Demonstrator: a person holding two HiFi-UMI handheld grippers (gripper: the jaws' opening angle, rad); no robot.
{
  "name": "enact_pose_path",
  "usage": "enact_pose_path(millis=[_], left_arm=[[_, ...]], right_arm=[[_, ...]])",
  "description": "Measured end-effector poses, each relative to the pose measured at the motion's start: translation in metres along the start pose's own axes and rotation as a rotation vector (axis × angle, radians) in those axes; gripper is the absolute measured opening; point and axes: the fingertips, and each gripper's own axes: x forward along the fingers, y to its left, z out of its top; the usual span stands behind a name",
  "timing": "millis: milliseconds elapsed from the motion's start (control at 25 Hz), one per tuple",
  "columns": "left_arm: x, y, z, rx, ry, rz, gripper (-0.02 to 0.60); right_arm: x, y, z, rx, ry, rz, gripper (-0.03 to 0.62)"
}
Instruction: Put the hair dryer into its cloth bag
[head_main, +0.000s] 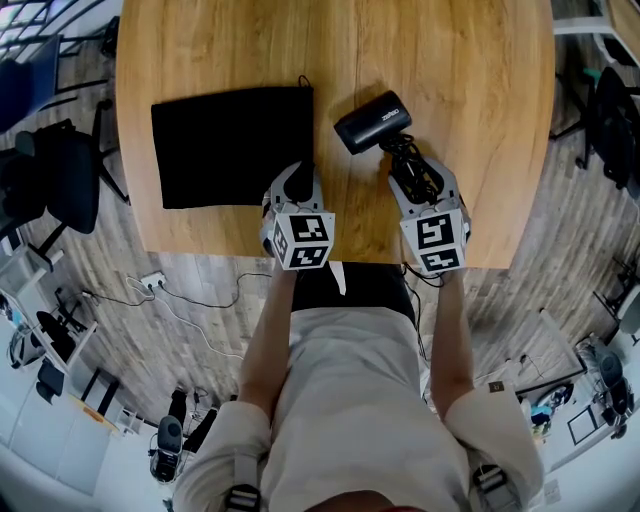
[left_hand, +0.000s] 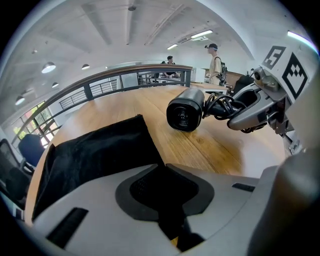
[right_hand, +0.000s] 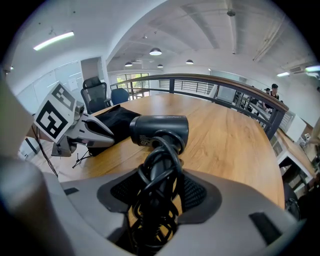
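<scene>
Black hair dryer (right_hand: 160, 131) in right gripper (right_hand: 159, 200)

Bright, even indoor light from ceiling lamps (right_hand: 155, 51); soft shadows on the table (head_main: 450, 60); strong fisheye bending, dark corners, sharp focus.

Head view: high above the hair dryer (head_main: 372, 122), looking steeply down.
Left gripper view: low beside it, facing its round end.
Right gripper view: close behind its handle.
Shared: hair dryer, cloth bag (head_main: 232, 145).
</scene>
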Motion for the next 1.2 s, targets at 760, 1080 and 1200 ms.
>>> enact_pose_path(millis=[760,1080,1200], left_arm=[[-0.044,0.009,0.027,-0.155,-0.119,-0.092,0.024],[-0.061,0.021,0.033,-0.167,-0.162,-0.093,0.024],[-0.067,0.024,0.037,-0.168,-0.176,-0.095,0.024]], right_arm=[[-0.009,0.016,0.002,-0.031,-0.007,0.031,0.235],[-0.008,0.037,0.002,-0.06,0.007,0.076,0.234],[-0.007,0.043,0.0,-0.086,0.024,0.103,0.235]])
